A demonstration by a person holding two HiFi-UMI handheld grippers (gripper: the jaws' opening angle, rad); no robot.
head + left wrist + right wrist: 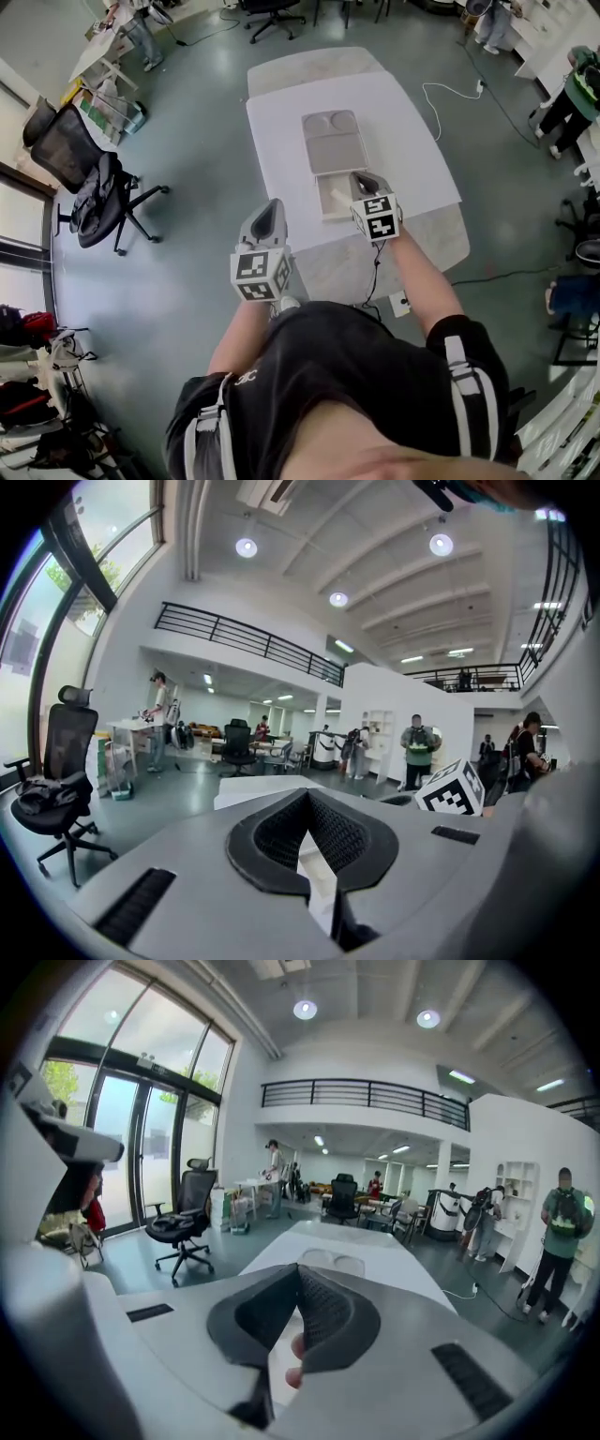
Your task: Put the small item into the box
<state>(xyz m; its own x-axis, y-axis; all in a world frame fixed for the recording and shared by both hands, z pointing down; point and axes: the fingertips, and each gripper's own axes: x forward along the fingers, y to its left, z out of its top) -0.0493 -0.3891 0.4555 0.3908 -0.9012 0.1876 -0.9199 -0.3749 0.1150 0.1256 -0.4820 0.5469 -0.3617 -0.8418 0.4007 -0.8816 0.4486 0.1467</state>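
Right gripper view shows the right gripper [299,1274] shut tight, the small pink item [294,1358] peeking through its slit, box [334,155] at 11 o'clock — a weak pinch could drop it on the counter [281,122] — left gripper [271,210] shut, empty.

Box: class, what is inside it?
The box shows only pale floor at its left. The right gripper, shut on a pink item, covers the rest; what lies beneath is hidden.
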